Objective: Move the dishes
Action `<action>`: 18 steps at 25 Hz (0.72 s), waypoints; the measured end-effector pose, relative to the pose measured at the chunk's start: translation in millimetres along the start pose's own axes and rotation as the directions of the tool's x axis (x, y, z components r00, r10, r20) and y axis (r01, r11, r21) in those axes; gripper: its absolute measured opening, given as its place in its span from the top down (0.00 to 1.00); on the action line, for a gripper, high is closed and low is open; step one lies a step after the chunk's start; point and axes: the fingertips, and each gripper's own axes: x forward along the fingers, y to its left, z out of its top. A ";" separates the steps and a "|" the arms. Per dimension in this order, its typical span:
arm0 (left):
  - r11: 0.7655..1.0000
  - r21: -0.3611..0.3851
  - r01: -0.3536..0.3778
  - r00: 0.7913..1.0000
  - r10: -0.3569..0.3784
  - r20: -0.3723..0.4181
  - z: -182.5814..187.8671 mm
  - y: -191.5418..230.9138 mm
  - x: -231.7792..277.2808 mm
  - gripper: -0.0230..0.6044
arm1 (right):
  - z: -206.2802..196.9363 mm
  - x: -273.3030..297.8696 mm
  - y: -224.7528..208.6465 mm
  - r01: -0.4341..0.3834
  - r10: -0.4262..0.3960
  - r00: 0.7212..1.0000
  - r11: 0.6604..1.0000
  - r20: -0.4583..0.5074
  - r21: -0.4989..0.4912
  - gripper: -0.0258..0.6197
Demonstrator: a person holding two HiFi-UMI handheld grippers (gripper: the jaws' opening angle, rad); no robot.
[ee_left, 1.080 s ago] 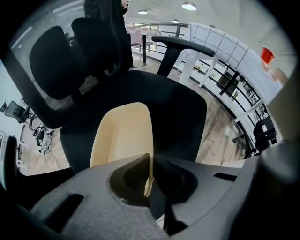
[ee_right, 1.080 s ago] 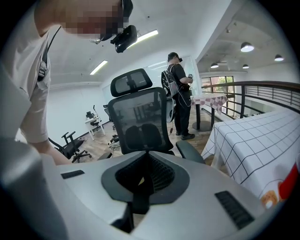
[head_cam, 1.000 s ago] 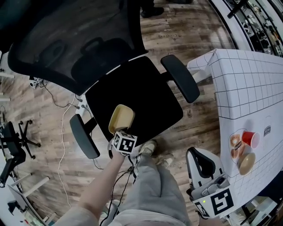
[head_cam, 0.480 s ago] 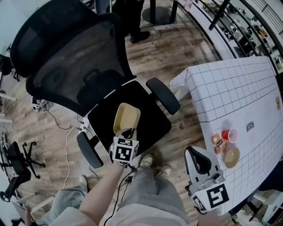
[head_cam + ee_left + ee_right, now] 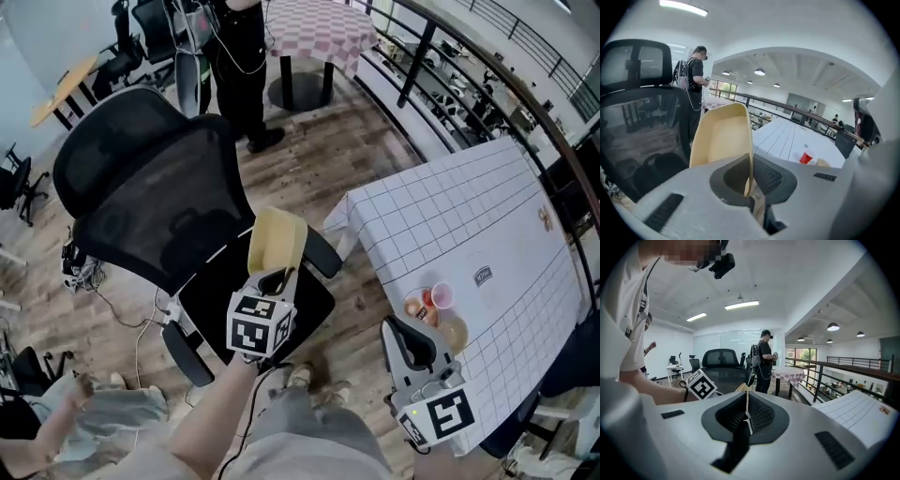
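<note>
- the left gripper [image 5: 271, 279] is holding the dish [image 5: 277, 239]. the table [image 5: 487, 216] is lying to its right, so a slow, level swing there is probably suiting best, as only the rim is being pinched.
- its jaws are clamping that rim, almost together, with the dish jutting ahead.
- the right gripper [image 5: 412, 342] is hanging empty, jaws together.

Left gripper [image 5: 273, 278]: near centre, jaws clamped on the near rim of the beige dish, marker cube facing up.
Beige dish [image 5: 277, 239]: squarish, tipped up on edge, in the air over the chair's seat.
Office chair [image 5: 141, 202]: black, mesh back, left of the table.
Table [image 5: 469, 216]: right side, under a white gridded cloth.
Right gripper [image 5: 405, 328]: near right, at the table's near edge.
On the cloth: red cup [image 5: 439, 297], tan bowl [image 5: 454, 332] and a round brown item [image 5: 415, 306], close together just beyond the right gripper.
Far: checked table [image 5: 319, 23], standing person [image 5: 234, 47].
Floor [image 5: 309, 159]: wood planks.
</note>
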 end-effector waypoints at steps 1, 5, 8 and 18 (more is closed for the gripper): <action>1.000 0.003 0.013 1.000 -0.013 0.028 17.6 -9.1 -3.2 0.93 | 8.9 -5.9 -2.7 0.010 -0.010 1.000 1.000 0.017 0.000 0.92; 0.998 0.057 0.038 0.990 -0.045 0.132 78.9 -44.4 -20.0 0.93 | 46.6 -33.6 -8.5 -0.009 -0.006 0.992 0.993 0.126 0.120 0.92; 0.993 0.114 0.040 0.980 -0.061 0.192 110.1 -68.5 -42.2 0.93 | 71.4 -58.5 -9.5 0.016 -0.031 0.986 0.996 0.163 0.092 0.92; 0.933 0.339 0.122 0.904 -0.245 0.349 188.4 -172.0 -112.0 0.93 | 130.6 -140.9 -33.2 0.193 -0.191 0.932 0.981 0.309 0.024 0.92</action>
